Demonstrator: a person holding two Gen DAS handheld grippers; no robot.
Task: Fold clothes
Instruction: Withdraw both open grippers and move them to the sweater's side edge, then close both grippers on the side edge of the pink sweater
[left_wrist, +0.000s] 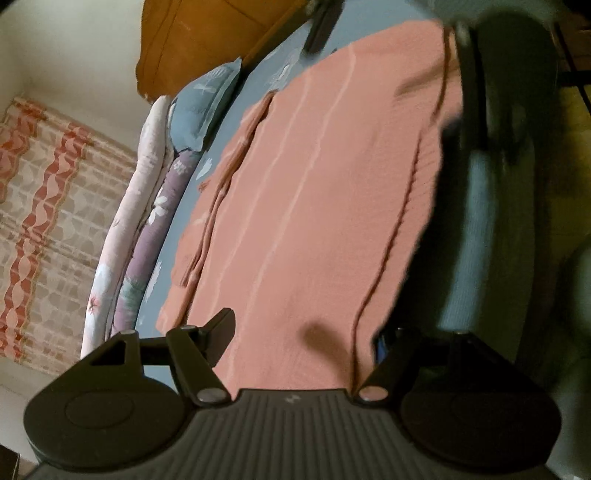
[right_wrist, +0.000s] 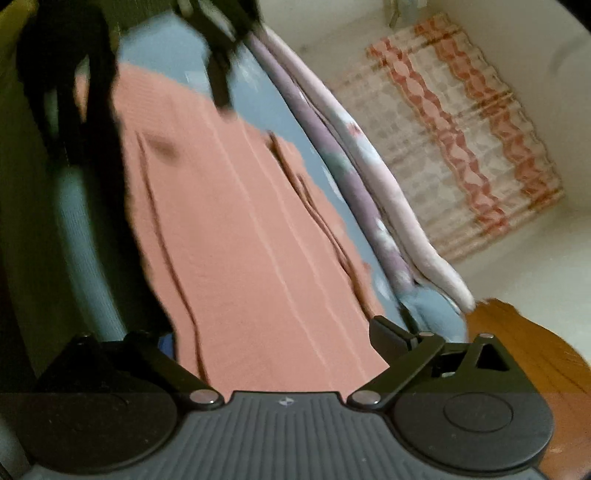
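The pink garment (left_wrist: 306, 206) lies spread flat on the blue bed sheet (left_wrist: 273, 70), filling the middle of both wrist views, with a stack of folded bedding (left_wrist: 147, 206) along its far edge. It looks already folded lengthwise, with layered edges showing at the left of the left wrist view.

The left gripper (left_wrist: 303, 332) hangs over the near end of the garment with its jaws apart and no cloth pinched between them. The right gripper (right_wrist: 273, 328) sits at the other end, jaws spread wide and empty; each gripper shows blurred at the top of the other's view.

The step in hand appears to be taking hold of the ends for the next fold. To do it well, each gripper should come down on a corner and catch every layer, not just the top one. Both ends should then lift together and travel evenly, so the layered edges stay aligned and the cloth does not drag the sheet.
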